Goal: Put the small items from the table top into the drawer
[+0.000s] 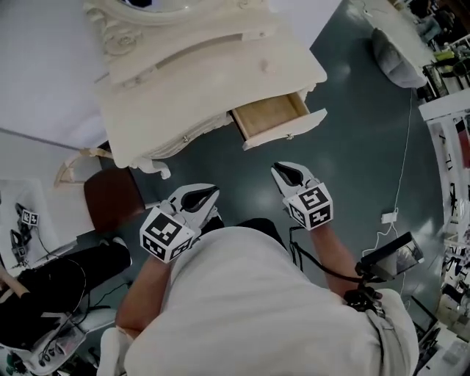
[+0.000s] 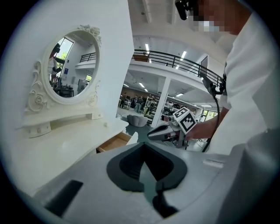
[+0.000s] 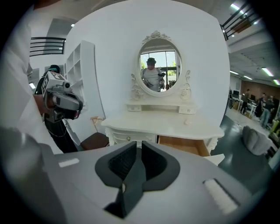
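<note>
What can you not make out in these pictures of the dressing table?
Small pale item on the white dressing table's top: too small to identify, right gripper view.
Open wooden drawer: its back is hidden under the table top, head view.
White-framed oval mirror: cut off by the top edge, head view.

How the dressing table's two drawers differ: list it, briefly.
The open drawer is pulled out past the tabletop edge; the closed drawer sits flush beneath it. The open drawer shows a bare wooden inside, seemingly empty; the closed drawer shows only its front. Both have cream fronts with a small knob.
</note>
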### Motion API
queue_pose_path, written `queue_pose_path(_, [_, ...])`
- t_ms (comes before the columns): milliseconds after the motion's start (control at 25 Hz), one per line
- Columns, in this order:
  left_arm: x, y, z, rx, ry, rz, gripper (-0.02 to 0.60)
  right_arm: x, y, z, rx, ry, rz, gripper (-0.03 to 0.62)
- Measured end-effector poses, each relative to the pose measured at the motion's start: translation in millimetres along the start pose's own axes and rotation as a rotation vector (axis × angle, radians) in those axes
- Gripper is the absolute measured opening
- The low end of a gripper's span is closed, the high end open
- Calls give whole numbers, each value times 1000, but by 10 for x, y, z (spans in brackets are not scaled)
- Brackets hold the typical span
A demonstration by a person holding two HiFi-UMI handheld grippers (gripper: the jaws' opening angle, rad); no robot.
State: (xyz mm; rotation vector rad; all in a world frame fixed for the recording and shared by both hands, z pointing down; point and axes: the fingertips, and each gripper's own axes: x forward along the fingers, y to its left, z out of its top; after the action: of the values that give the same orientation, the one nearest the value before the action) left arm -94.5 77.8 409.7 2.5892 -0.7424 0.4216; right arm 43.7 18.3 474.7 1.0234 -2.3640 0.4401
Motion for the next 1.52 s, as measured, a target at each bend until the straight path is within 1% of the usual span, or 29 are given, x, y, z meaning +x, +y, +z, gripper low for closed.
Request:
queue_pose_path(120, [-113, 359, -56, -11, 25, -5, 0, 276, -114, 119, 30, 2, -37, 52])
queue_pose_path(280, [-67, 704, -10, -40, 35, -3, 0, 529, -447, 252, 59, 12, -83, 80])
queue_pose_path(440, [147, 962, 186, -44, 30, 8, 0, 798, -1005, 380, 54, 29, -119, 94])
queue_pose_path(560, [320, 1191, 402, -44, 24, 41, 0, 1063, -1489, 494, 60, 40, -139, 109])
queue_pose_path(600, [366, 1247, 486, -48, 15, 54, 0, 1154, -1647, 533, 63, 45, -142, 123])
queue_pose_path(840, [715, 1572, 854, -73, 5, 129, 0, 1710, -2510, 806, 86, 54, -138, 157])
queue_pose_path(1000, [923, 1733, 1001, -96, 14, 180, 0, 2079, -2922, 874, 106, 68, -119, 192])
queue_pose_path(1120, [1059, 1876, 1106, -110, 16, 221, 0, 2374, -3218, 894, 116, 85, -112, 203])
queue_pose_path(1280, [1169, 2014, 1163, -136, 23, 271, 0, 2706, -3504, 871, 136, 111, -102, 222])
queue_pose_path(1520, [1253, 2113, 1189, -170, 28, 328, 0, 3031, -3731, 831, 162, 140, -82, 241])
